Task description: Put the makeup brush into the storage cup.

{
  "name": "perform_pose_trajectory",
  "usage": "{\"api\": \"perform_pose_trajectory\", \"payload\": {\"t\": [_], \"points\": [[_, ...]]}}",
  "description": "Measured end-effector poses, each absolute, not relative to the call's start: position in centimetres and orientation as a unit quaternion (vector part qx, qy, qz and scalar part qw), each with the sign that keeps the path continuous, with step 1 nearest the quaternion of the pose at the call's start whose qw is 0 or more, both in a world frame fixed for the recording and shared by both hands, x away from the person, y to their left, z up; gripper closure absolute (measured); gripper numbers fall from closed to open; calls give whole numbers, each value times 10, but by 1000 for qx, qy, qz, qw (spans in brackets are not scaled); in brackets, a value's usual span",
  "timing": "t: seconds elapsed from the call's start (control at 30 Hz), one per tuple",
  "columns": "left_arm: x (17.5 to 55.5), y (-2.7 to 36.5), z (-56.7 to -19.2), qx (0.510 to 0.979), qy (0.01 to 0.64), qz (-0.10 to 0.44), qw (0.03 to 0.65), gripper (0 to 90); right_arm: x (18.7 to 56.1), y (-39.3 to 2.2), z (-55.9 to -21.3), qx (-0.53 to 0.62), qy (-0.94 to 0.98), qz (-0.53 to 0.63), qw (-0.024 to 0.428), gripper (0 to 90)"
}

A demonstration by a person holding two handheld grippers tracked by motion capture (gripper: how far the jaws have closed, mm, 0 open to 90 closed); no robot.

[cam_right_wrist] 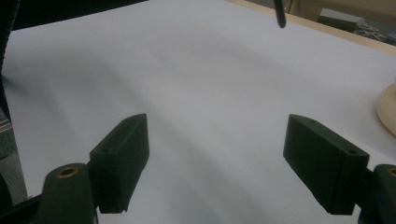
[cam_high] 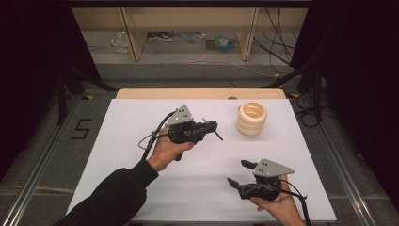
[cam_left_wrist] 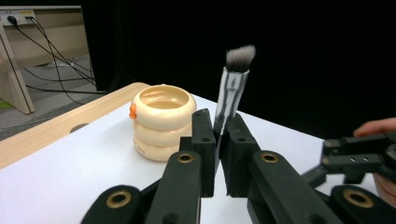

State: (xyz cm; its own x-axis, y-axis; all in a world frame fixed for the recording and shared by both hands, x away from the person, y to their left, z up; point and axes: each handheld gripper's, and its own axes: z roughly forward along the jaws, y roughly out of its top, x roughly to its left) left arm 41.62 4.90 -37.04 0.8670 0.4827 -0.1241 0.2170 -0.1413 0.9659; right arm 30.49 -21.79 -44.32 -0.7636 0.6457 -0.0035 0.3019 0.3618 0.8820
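Your left hand-held gripper (cam_left_wrist: 218, 140) is clamped on the thin black-and-white-handled makeup brush (cam_left_wrist: 232, 91), low on its handle, bristles up; such a narrow pinch could let it pivot or slip as you tilt it toward the cream ribbed ring-shaped plastic holder (cam_left_wrist: 162, 120), ahead-left of those jaws on the white bench (cam_high: 141, 141). Right hand-held gripper (cam_right_wrist: 217, 165) stands apart, empty.

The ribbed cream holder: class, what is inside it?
Looking into the ribbed cream holder, its upper inside wall is bare and nothing sticks out. Its rim hides the bottom. The makeup brush is clamped in the left claw.
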Motion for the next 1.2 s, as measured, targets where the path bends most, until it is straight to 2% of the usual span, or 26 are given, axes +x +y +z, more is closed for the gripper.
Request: {"api": "perform_pose_trajectory", "payload": {"t": [0.7, 1.2], "points": [[461, -9, -360, 773, 220, 133, 579, 848, 303, -220, -444, 294, 808, 479, 177, 238], [489, -35, -349, 768, 224, 146, 582, 848, 303, -219, -445, 292, 809, 480, 173, 240]]}}
